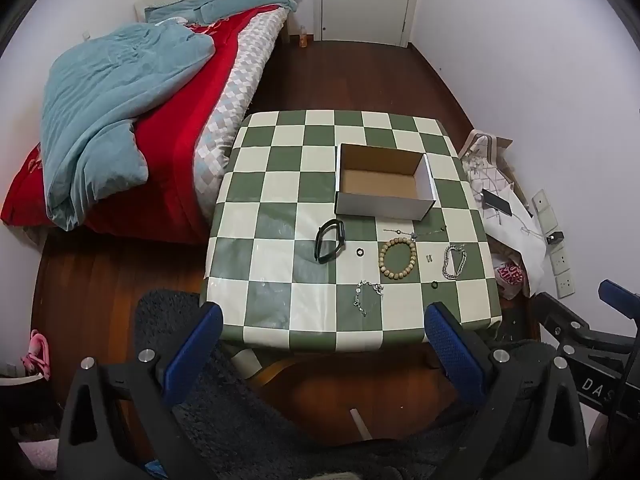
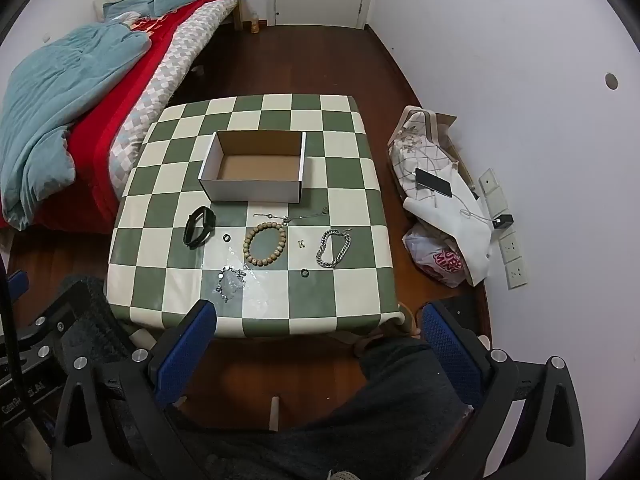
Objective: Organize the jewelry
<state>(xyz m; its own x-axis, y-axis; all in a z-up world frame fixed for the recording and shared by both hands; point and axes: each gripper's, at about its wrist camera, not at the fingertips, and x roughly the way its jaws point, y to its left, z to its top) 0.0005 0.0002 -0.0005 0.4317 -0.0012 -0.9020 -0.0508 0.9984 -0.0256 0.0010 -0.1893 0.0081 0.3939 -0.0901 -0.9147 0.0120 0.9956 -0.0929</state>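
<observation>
Your left gripper [image 1: 323, 344] and right gripper [image 2: 316, 342] both gape wide, empty. Cardboard box [image 2: 256, 166] sits open; round wooden-bead bracelet [image 2: 265, 244], chunky silver chain [image 2: 333, 249] lie on glossy checkered table [image 2: 340, 300].

Both wrist views evenly lit by soft indoor light, w/ a cool tint and only faint shadows. Glare shows on the glossy checkered tablecloth [image 1: 280, 216], esp. near its front edge, where it washes out a chain bracelet [image 2: 230, 280] in the right view. Strong fisheye bend at edges, dark vignette in corners; centre sharp, rims slightly soft.
</observation>
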